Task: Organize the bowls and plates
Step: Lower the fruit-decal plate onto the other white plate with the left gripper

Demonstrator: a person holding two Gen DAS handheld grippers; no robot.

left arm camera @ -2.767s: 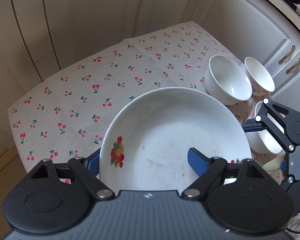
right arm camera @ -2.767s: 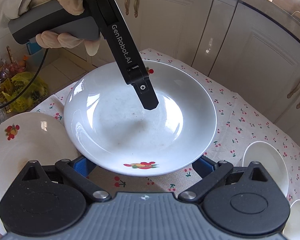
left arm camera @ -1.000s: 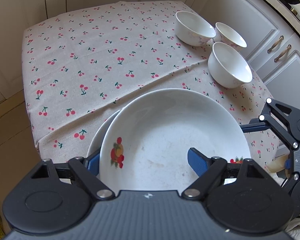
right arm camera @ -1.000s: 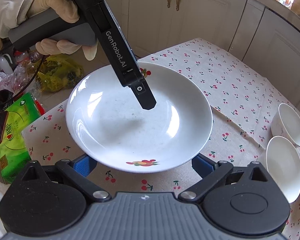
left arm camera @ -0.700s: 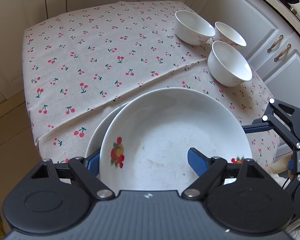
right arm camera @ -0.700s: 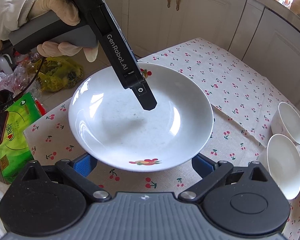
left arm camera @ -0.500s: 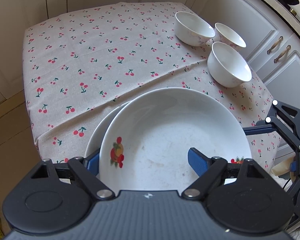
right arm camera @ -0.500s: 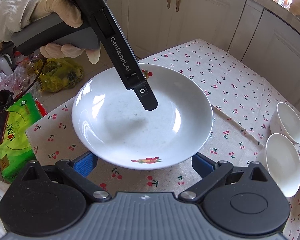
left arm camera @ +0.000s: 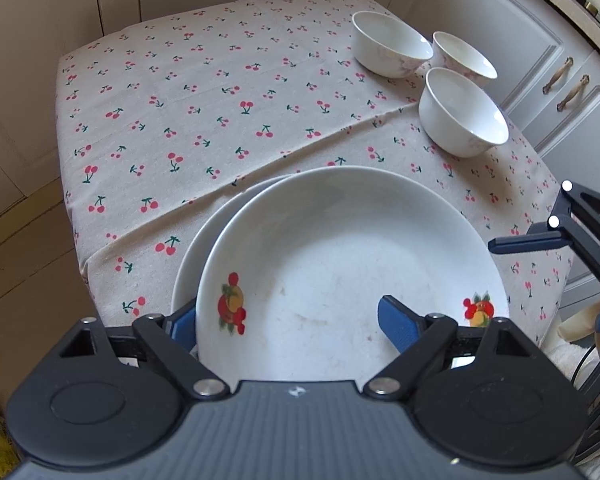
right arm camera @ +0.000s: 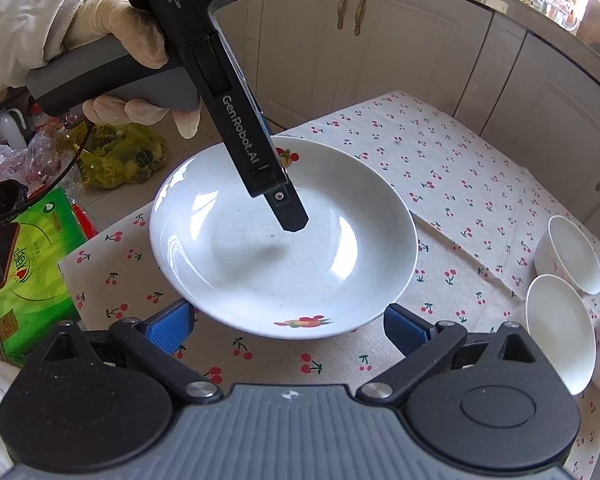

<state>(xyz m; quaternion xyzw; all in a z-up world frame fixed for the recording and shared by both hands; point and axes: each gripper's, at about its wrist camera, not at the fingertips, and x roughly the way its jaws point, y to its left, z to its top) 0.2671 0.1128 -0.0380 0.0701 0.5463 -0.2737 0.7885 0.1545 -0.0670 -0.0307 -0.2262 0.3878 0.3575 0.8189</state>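
A table covered with a beige cloth printed with red cherries (left arm camera: pixel 204 120) fills most of both wrist views, with cream cabinet doors (right arm camera: pixel 400 40) behind it. Near its front corner a wide, shallow white ceramic plate with fruit decals (left arm camera: pixel 340 256) sits on top of a second white plate (left arm camera: pixel 188 264), whose rim shows only as a crescent to its left. The left gripper (left arm camera: pixel 288 320) is clamped on the top plate's near rim, one blue pad under the edge and the other inside the plate. The right gripper (right arm camera: pixel 288 324) hovers just beside the same plate with its jaws spread wide, holding nothing. Three small white ceramic bowls (left arm camera: pixel 462 114) stand upright close together, well apart from the plates at the table's far right edge. A green package (right arm camera: pixel 28 264) lies off the table's left side.
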